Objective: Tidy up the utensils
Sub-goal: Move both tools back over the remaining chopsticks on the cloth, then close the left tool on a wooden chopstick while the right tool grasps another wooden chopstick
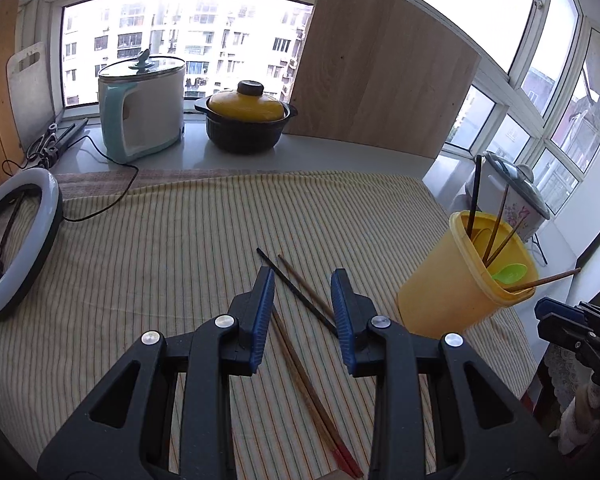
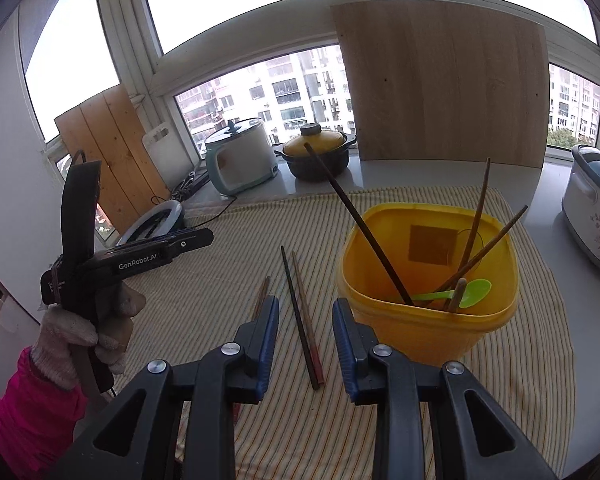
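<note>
Left wrist view: left gripper (image 1: 302,308) jaws apart, nothing clamped, above loose chopsticks (image 1: 300,296) on the striped cloth (image 1: 160,264); yellow tub (image 1: 460,280) with chopsticks and a green spoon (image 1: 510,272) stands off to the right. Right wrist view: right gripper (image 2: 306,332) jaws apart, empty, over the same chopsticks (image 2: 300,312), tub (image 2: 428,320) just beside. Risk: the thin sticks lie crossed and close, so a pinch may catch two or roll one away, and both grippers converging here could collide or knock the tub.

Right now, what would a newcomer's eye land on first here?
Probably the yellow tub on the striped cloth, bristling with chopsticks and a green spoon. Next, the loose chopsticks lying on the cloth beside it, under the open left gripper.
</note>
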A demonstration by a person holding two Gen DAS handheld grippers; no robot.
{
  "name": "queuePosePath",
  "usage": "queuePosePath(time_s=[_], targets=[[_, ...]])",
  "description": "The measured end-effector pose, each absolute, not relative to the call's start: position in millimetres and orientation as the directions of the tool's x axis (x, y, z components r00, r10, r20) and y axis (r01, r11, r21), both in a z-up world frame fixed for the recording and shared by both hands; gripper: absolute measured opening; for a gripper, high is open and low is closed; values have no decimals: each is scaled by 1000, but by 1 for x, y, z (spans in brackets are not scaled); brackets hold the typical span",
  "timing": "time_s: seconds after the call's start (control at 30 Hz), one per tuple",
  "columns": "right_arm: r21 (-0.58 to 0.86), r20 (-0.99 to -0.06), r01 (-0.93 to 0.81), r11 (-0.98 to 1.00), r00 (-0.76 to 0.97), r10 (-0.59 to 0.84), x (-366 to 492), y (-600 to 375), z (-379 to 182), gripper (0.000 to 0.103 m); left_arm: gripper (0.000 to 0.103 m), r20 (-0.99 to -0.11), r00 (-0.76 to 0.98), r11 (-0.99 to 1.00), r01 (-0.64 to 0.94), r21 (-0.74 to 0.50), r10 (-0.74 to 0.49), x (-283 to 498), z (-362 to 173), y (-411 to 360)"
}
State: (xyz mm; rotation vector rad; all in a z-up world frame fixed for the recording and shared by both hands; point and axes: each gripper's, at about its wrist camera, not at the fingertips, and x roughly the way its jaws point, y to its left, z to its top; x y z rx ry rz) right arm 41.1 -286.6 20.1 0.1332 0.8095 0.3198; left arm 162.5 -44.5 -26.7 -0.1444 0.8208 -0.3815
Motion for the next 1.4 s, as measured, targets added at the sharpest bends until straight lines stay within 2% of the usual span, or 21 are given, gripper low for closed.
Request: queuePosePath(time_s=[0.27, 0.53, 0.7, 0.8, 0.9, 1.23, 1.3, 1.4], targets=[[254, -761, -236, 938, 550, 344, 46, -259, -36, 29, 29, -782, 493, 923, 237, -301, -382, 165, -86, -45], [299, -791, -214, 930, 489, 367, 46, -251, -68, 29, 29, -830, 402, 921, 215, -324, -385, 171, -122, -50], [310, -803, -214, 927, 463, 375, 48, -248, -77, 29, 29, -843, 354, 914, 181, -363, -405, 177, -131, -50], [318, -802, -207, 925, 462, 379, 51, -250, -76, 29, 29, -853, 356, 924, 176, -340, -382, 179, -131, -53], [325, -800, -204, 923, 462, 384, 56, -249, -76, 29, 22, -865, 347, 932, 177, -318, -361, 181, -134, -57], [331, -807, -187, 925, 452, 380, 61, -251, -82, 29, 21, -891, 336, 947, 208, -247, -306, 188, -133, -74], [328, -807, -187, 926, 454, 378, 62, -251, -81, 29, 15, -894, 336, 948, 217, -234, -297, 189, -132, -77], [324, -809, -186, 927, 454, 374, 64, -250, -80, 29, 14, -896, 336, 949, 221, -224, -289, 193, -131, -81]])
